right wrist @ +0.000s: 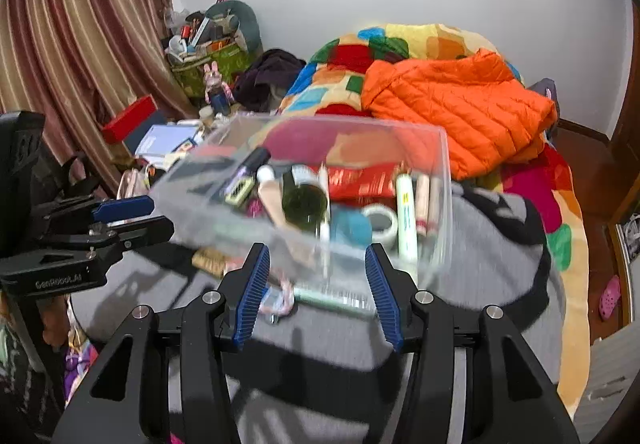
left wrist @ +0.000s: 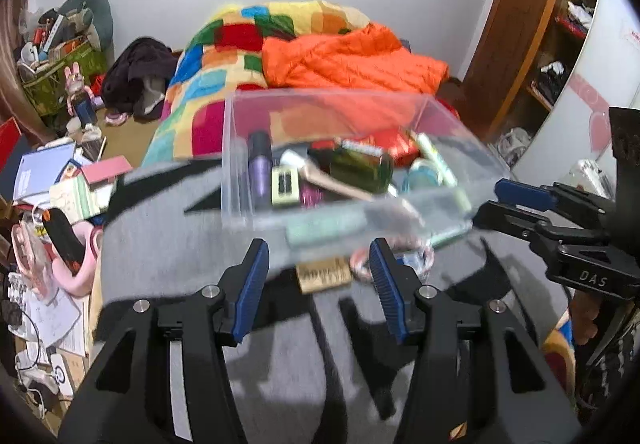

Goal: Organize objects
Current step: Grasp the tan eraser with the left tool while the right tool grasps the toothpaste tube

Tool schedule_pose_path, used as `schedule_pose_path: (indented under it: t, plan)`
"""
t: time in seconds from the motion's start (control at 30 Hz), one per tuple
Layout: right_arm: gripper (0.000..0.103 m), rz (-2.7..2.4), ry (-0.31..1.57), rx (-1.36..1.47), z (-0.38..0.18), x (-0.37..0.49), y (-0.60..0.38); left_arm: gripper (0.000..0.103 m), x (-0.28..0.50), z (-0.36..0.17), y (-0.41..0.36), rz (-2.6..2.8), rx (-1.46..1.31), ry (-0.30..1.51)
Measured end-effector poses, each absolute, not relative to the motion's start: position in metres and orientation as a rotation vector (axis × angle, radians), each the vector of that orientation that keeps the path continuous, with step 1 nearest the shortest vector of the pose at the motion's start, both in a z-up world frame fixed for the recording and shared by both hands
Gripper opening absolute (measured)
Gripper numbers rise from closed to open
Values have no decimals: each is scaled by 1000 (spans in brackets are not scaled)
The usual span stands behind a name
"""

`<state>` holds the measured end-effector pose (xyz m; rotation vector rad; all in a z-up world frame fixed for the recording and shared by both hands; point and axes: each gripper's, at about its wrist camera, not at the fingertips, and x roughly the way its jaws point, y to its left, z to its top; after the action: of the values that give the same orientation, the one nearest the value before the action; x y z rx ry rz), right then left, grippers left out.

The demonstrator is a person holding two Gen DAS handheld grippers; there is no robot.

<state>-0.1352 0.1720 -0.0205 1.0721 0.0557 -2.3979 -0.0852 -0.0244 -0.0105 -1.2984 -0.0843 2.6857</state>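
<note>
A clear plastic box sits on a grey blanket on the bed. It holds several items, among them a purple tube, a green bottle, a red packet and a tape roll. My left gripper is open just before the box's near wall, over a brown tag and a pink ring. My right gripper is open at the box's right corner, with a green tube lying on the blanket between its fingers.
Behind the box lie a patchwork quilt and an orange jacket. A cluttered desk with books and a pink object stands to the left, below striped curtains. A wooden wardrobe stands to the right.
</note>
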Motion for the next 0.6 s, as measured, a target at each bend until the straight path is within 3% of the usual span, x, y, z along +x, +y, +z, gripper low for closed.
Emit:
schedule_pose_path:
  t: [0.3, 0.6]
  plan:
    - [46, -2374, 169, 1255, -73, -141, 185, 52, -92, -60, -20, 2595, -1508, -65]
    - [45, -2349, 149, 1267, -87, -156, 186, 57, -108, -68, -8, 2612, -1537, 19]
